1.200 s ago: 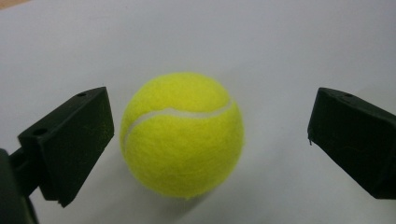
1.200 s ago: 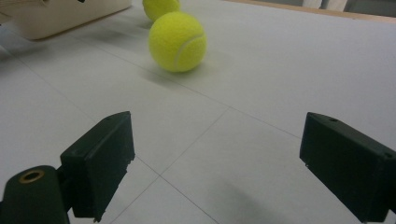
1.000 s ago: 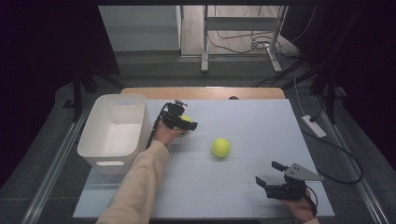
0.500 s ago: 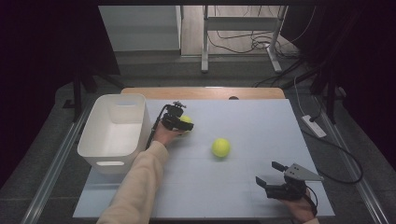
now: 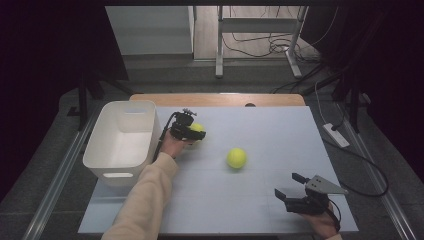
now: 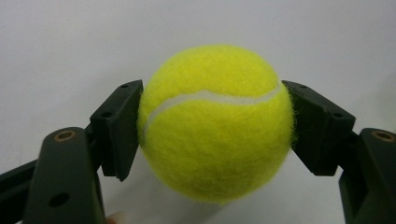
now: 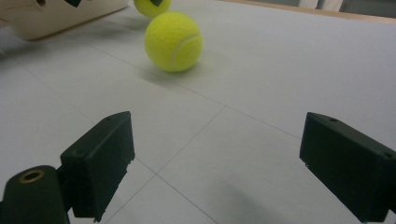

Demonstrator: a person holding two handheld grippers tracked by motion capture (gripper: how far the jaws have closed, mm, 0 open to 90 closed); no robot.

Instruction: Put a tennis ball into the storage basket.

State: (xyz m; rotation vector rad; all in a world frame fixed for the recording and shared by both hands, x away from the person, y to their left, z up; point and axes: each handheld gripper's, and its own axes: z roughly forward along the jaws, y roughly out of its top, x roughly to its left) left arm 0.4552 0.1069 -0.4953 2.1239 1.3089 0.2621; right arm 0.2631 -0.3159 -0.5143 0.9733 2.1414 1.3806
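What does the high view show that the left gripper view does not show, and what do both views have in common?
High view: the white bin, a second tennis ball lying free on the table, and the right gripper with its jaws open, holding nothing.

Left gripper view: the grip from close. Both pads press the sides of the held tennis ball, after the jaws have just been closing on it, and its white seam is clear.

Both: the left gripper shut on that held tennis ball, over the pale table.

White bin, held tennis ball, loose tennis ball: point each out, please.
White bin point(image 5: 102, 156): high view, on its left rim.
Held tennis ball point(image 6: 215, 122): left gripper view, on its felt, between the pads.
Loose tennis ball point(image 5: 236, 158): high view, on its middle.
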